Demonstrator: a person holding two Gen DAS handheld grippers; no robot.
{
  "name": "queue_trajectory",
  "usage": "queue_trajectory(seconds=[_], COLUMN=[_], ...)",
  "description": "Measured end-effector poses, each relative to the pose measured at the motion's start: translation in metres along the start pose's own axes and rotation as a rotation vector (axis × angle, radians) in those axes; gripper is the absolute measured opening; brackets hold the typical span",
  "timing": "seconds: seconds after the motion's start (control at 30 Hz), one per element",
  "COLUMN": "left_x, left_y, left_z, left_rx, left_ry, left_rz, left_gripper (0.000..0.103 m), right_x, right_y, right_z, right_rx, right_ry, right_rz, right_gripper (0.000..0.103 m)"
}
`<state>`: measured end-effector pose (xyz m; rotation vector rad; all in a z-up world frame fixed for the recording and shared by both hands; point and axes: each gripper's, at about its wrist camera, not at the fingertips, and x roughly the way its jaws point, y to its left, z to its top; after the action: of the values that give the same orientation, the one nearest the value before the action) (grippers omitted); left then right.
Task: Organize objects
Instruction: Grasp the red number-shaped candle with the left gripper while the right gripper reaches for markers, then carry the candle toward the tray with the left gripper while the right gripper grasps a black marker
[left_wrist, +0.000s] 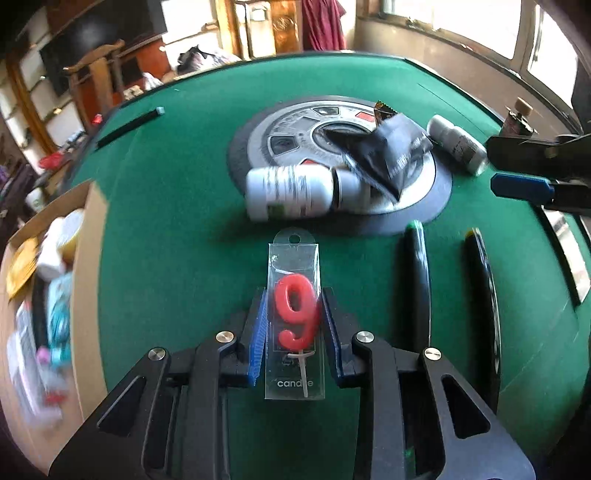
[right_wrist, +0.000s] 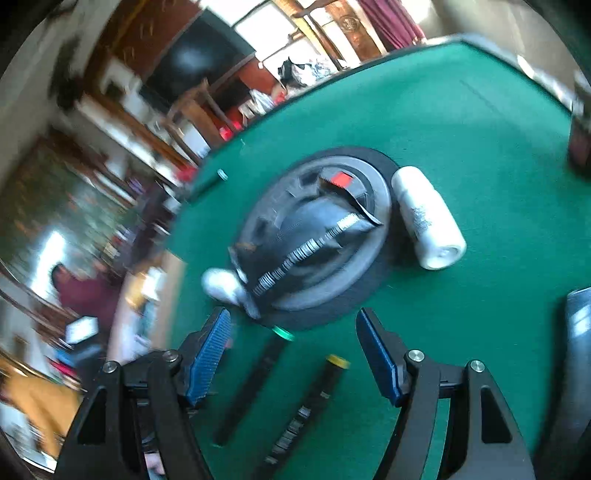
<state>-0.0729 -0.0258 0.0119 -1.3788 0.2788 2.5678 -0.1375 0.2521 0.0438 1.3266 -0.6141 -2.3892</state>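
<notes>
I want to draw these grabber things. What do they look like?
Both the left gripper and the right gripper are black frames with long cut-out slots and shiny round silver bolts. Each has two flat fingers with ridged blue pads. No cables or sleeves show.

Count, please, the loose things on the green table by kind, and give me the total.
White bottles: 2
Black pens: 2, green-capped and yellow-capped
Black pouch: 1
Candle pack, red 9: 1, between the left gripper pads
Dark stick, far side: 1
Total: 7
</notes>
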Motion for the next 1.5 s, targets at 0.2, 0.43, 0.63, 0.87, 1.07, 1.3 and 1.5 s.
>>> queue_trajectory(seconds=[0.2,0.43,0.63,0.87,1.07,1.3,1.5], left_x=[-0.003,-0.001,-0.001,-0.001,-0.001,-0.003,-0.017], left_y=[0.013,0.014,0.013,0.013,0.015,0.011,0.021], left_z=[-0.011,-0.011,-0.01,-0.013,-0.013,-0.013,-0.013], left_rx=[-0.047,-0.052,-0.051,-0.05,-0.068,-0.044,-0.076], left_ry=[-0.036,-0.043,-0.04,-0.057,-0.073,-0.087,-0.15], left_rz=[-0.028,-0.049,-0.057,-0.063,-0.07,-0.038,-0.034], left_gripper=[0.028,0.029,0.031,0.031,0.031,0.027,0.027], right_x=[0.001,-0.006,0.013,0.027,0.004,-0.013,-0.011], right_y=[0.033,0.033,0.053,0.068,0.031,0.026,0.032], right_z=[-0.044,-0.07,-0.07,-0.078,-0.068,-0.058,-0.055], right_rx=[-0.17,-0.146,-0.153,-0.281,-0.234,-0.189,-0.169], right_ry=[-0.002,-0.04,0.054,0.078,0.031,-0.052,-0.056], right_rz=[-0.127,-0.201,-0.25,-0.393,-0.374,-0.245,-0.172], right_gripper=[0.041,0.029,0.03,0.013,0.013,0.013,0.013])
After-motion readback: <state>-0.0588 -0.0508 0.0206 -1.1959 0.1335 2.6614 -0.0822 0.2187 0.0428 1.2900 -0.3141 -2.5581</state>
